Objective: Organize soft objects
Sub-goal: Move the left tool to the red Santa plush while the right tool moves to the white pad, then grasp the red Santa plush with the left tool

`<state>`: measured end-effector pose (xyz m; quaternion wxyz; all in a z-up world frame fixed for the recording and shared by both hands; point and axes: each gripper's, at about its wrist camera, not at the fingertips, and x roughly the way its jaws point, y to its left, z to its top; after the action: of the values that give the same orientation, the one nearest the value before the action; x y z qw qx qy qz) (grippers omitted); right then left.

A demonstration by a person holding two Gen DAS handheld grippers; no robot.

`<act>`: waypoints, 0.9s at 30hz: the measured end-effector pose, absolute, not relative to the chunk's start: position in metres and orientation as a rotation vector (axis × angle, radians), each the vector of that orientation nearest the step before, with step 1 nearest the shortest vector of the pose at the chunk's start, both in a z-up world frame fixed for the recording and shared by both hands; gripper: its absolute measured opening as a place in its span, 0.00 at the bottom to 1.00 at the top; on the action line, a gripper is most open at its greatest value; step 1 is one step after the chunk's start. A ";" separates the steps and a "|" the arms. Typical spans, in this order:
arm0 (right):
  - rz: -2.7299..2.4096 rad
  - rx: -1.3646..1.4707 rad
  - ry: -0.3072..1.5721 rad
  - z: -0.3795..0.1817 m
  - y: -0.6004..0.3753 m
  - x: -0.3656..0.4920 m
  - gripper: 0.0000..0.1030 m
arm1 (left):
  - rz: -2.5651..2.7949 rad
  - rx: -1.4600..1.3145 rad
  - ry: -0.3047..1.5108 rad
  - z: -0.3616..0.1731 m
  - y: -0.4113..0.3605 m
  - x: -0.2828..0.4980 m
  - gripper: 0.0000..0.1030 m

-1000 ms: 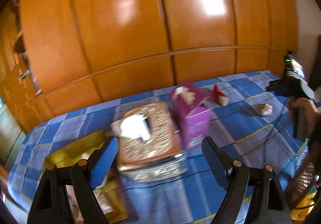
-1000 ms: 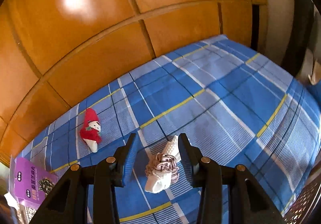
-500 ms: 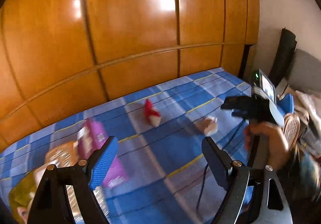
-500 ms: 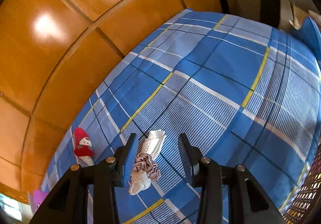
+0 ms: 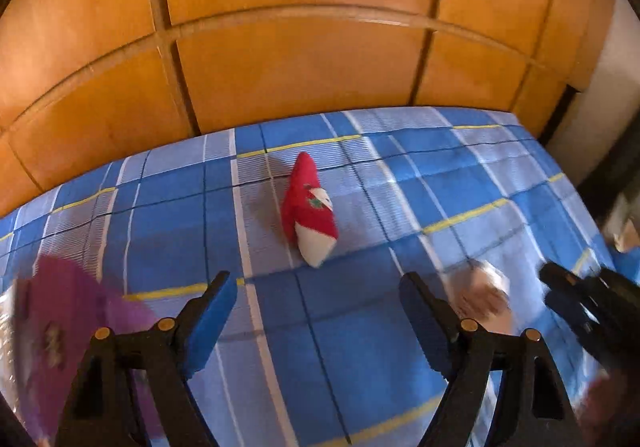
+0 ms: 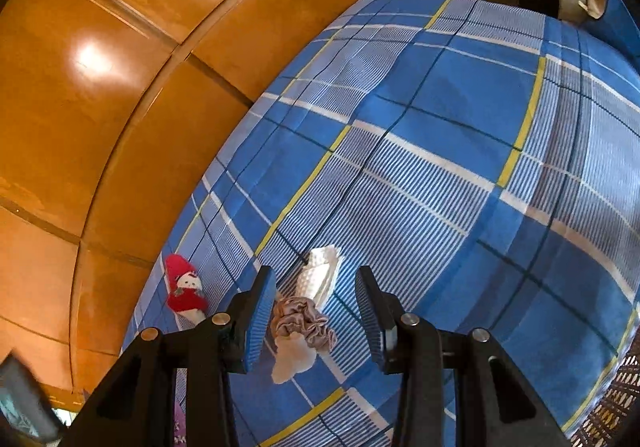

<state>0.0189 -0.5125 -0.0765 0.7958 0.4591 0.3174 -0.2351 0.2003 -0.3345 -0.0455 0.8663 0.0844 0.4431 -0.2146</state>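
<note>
Ruffled mauve scrunchie (image 6: pixel 303 323) lies between gaping right tongs (image 6: pixel 316 321); left tongs (image 5: pixel 320 321) wide.

You are looking at a bedsheet (image 6: pixel 460 95) showing blue plaid with white stripes and thin yellow and dark lines. A sock (image 5: pixel 310 207) is showing red with a white toe and a snowman print. A white dotted sock (image 6: pixel 320 275) is wearing a mauve-pink scrunchie (image 6: pixel 304 323). Glossy orange-brown wardrobe panels (image 5: pixel 280 59) are glaring behind. A purple box (image 5: pixel 68 327) is blurring at left.
</note>
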 end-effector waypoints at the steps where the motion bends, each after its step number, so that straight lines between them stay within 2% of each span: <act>1: -0.501 0.985 0.683 -0.076 -0.512 0.020 0.40 | -0.437 0.176 0.930 -0.049 -0.337 0.207 0.81; 15: -0.456 1.002 0.700 -0.080 -0.511 0.027 0.40 | -0.342 0.240 0.954 -0.094 -0.380 0.275 0.80; 16: -0.457 1.004 0.702 -0.081 -0.511 0.027 0.40 | -0.344 0.248 0.955 -0.097 -0.382 0.279 0.77; 18: -0.459 1.000 0.707 -0.081 -0.510 0.027 0.40 | -0.350 0.255 0.992 -0.106 -0.385 0.287 0.61; 19: -0.461 0.997 0.709 -0.081 -0.510 0.028 0.40 | -0.360 0.256 1.022 -0.112 -0.385 0.290 0.40; 22: -0.465 0.988 0.710 -0.080 -0.510 0.029 0.40 | -0.405 0.252 1.023 -0.113 -0.381 0.285 0.26; 27: -0.468 1.008 0.715 -0.084 -0.513 0.029 0.40 | -0.475 0.239 1.029 -0.111 -0.364 0.248 0.24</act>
<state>0.0291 -0.5126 -0.0839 0.7895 0.4682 0.3322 -0.2173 0.2480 -0.3635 -0.1108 0.8370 0.1131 0.4861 -0.2244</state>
